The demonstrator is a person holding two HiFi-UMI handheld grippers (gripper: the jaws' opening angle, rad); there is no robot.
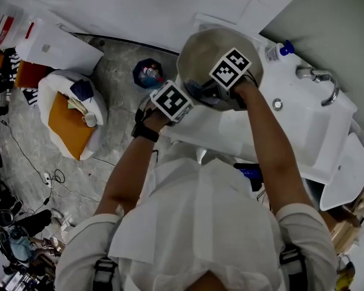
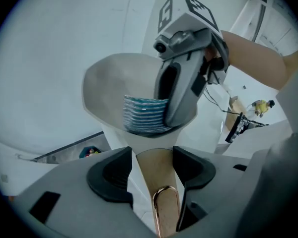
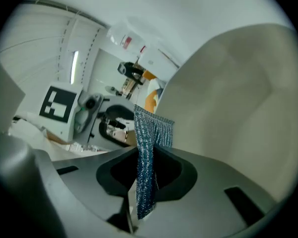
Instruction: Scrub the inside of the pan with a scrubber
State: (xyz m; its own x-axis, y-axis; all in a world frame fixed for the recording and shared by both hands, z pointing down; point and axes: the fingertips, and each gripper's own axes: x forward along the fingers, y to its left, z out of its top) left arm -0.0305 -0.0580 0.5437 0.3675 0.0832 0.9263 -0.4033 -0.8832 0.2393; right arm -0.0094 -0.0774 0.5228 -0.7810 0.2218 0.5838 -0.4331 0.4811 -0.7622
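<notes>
A washing-up corner inside a cluttered workroom or studio is indicated, not a lived-in kitchen. A white sink unit (image 1: 303, 123) with a chrome tap (image 1: 320, 77) and a blue-capped bottle (image 1: 278, 51) is set against bare white panels. Loose cables (image 1: 53, 177), a white sack with an orange pad (image 1: 67, 117) and a blue tub (image 1: 148, 74) are seen on the speckled grey floor (image 1: 109, 102).

Dim, even light with a strip lamp (image 3: 74, 66) glowing overhead; both gripper views warp and blacken at edges.
</notes>
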